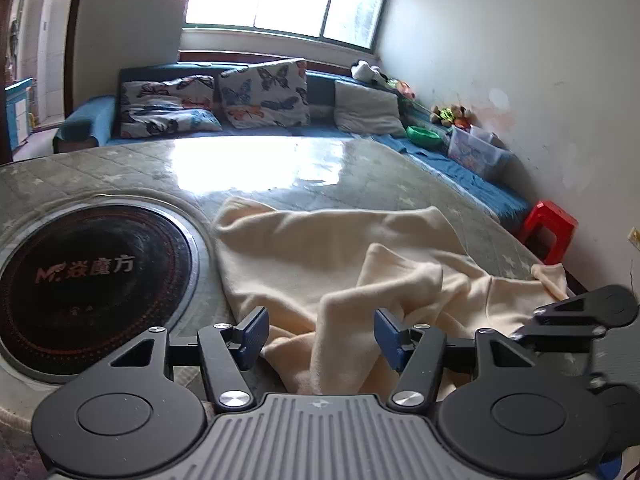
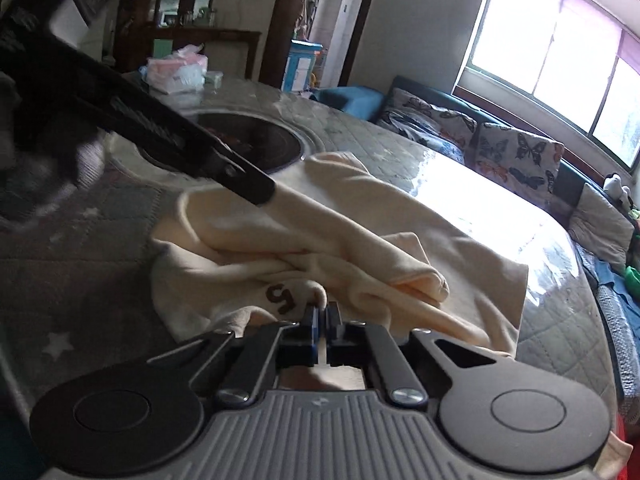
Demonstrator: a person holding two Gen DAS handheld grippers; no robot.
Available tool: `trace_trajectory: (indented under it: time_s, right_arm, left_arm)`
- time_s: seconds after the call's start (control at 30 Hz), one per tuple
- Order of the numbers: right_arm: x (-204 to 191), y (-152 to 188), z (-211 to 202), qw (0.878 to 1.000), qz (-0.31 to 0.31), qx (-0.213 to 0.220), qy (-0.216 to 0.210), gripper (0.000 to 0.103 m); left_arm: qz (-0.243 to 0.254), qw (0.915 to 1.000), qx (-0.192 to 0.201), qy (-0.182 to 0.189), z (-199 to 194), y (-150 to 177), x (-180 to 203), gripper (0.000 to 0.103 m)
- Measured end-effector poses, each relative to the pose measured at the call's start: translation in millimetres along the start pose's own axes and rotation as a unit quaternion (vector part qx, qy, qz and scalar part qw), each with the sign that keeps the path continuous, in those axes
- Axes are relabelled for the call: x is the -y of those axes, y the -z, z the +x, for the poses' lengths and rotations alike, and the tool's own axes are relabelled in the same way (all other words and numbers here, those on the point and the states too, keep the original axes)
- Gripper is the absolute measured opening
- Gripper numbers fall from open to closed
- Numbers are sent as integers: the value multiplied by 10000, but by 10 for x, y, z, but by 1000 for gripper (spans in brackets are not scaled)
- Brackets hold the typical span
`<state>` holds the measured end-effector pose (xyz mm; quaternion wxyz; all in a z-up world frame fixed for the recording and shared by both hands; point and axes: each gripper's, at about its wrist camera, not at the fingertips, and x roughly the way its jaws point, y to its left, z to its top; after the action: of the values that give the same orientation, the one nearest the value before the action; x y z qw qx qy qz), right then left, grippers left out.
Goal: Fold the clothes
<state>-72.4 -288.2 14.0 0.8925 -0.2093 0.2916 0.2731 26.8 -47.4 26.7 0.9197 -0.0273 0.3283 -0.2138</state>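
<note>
1. Right tool (image 2: 320,314): blue pads pressed together on a pinch of the cream garment (image 2: 360,236), at its near edge just beside a dark printed mark (image 2: 279,293).
2. Left tool (image 1: 320,338): pads spread wide, a raised ridge of the garment (image 1: 320,248) standing between them, no contact visible. In the right wrist view its dark finger crosses the garment's far-left part; whether it touches the cloth cannot be told.
3. Garment: bunched and creased on the bench (image 1: 280,168), just right of the inset black hotplate (image 1: 92,280). One sleeve-like tube lies diagonally across the body. One edge hangs off the bench rim on the side away from the hotplate.
4. Step, judged: a one-sided grip with the cloth not flat. This fits either spreading out before a fold or gathering partway through one; the pictures do not settle which.
5. Next move calls for a second grip by the left tool on the ridge between its pads, held taut against the right tool's pinch.
6. In the way: the hotplate ring (image 1: 192,216) touches the garment's edge, and the crossed sleeve (image 2: 384,248) may snag.
7. Beyond the hotplate: a tissue pack (image 2: 176,72) on the bench; a sofa with butterfly cushions (image 1: 264,92), well apart.
</note>
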Motion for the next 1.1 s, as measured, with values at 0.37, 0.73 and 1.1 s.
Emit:
trace_trajectory:
  time_s: [0.37, 0.73, 1.1]
  right_arm:
    - [-162, 25, -535, 9980, -180, 6, -612, 0]
    - [-89, 19, -510, 9993, -104, 117, -343, 11]
    - [-1, 114, -168, 9982, 89, -310, -515, 20]
  left_arm:
    - [-161, 9999, 57, 30, -74, 99, -49, 3]
    - [-613, 9929, 679, -766, -819, 384, -392, 3]
    - [-993, 9863, 250, -1294, -1147, 647, -734, 26]
